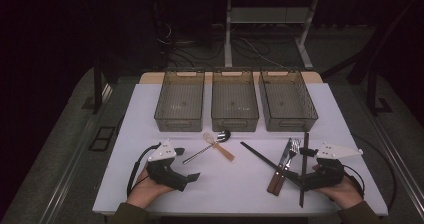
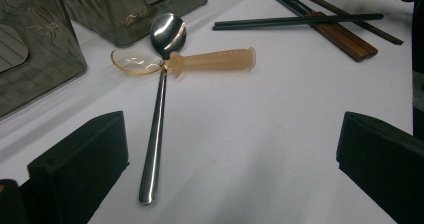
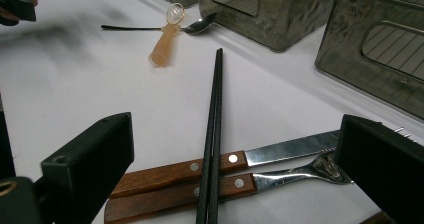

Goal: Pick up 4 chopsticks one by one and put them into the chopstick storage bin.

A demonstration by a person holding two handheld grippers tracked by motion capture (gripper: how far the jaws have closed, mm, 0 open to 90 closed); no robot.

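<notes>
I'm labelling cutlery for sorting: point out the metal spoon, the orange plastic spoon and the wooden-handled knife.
metal spoon (image 2: 155, 134): left gripper view, mid handle.
orange plastic spoon (image 2: 215, 60): left gripper view, thick handle.
wooden-handled knife (image 3: 170, 173): right gripper view, wooden handle.

Two hands rise from the near edge of the table in the high view, each gripping a black two-jaw gripper. The left gripper (image 1: 192, 176) rests low, jaws spread wide and angled toward its partner, nothing between them. The right gripper (image 1: 303, 156), well apart from it, sits with jaws equally wide and empty, cables trailing behind both wrists.
</notes>
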